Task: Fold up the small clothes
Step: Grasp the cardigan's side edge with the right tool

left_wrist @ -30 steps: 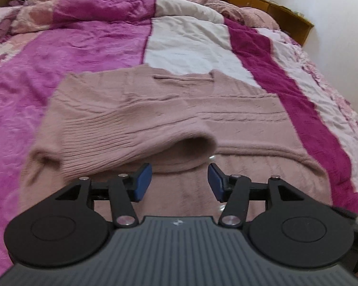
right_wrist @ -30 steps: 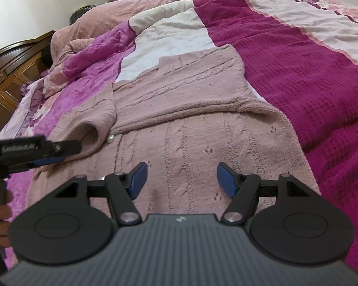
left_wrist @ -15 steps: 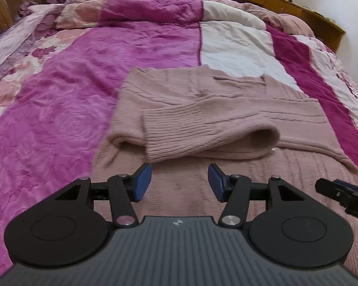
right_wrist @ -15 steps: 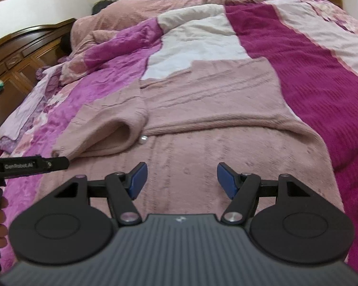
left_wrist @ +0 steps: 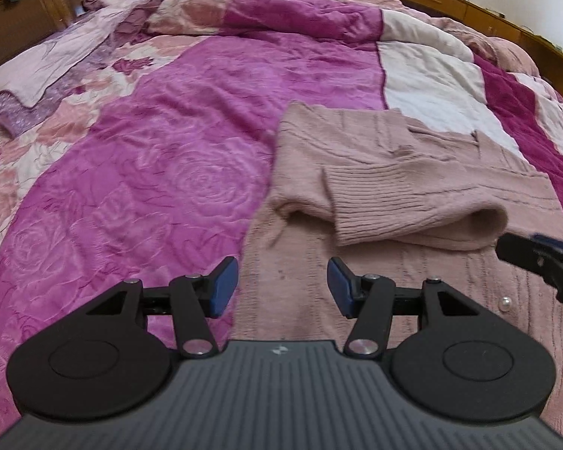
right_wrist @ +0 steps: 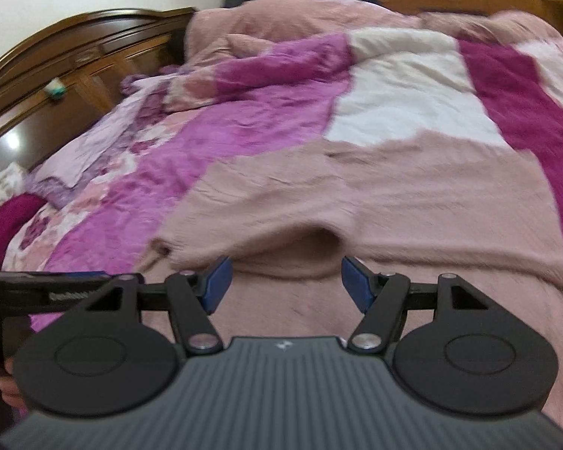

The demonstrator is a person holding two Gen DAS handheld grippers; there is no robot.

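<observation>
Both my tongs are open and holding nothing: left tongs point(left_wrist: 282, 287) over the sweater's point(left_wrist: 413, 195) near left edge, right tongs point(right_wrist: 287, 285) just short of its folded sleeve point(right_wrist: 311, 225). Sweater's flat on the bedspread point(left_wrist: 169, 157) ahead of both.

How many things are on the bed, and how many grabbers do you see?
Pink knitted sweater: 1
Purple and white patchwork quilt: 1
Lilac flowered cloth: 1
Grabbers: 2, the left gripper and the right gripper, both with jaws open
Total: 5
</observation>
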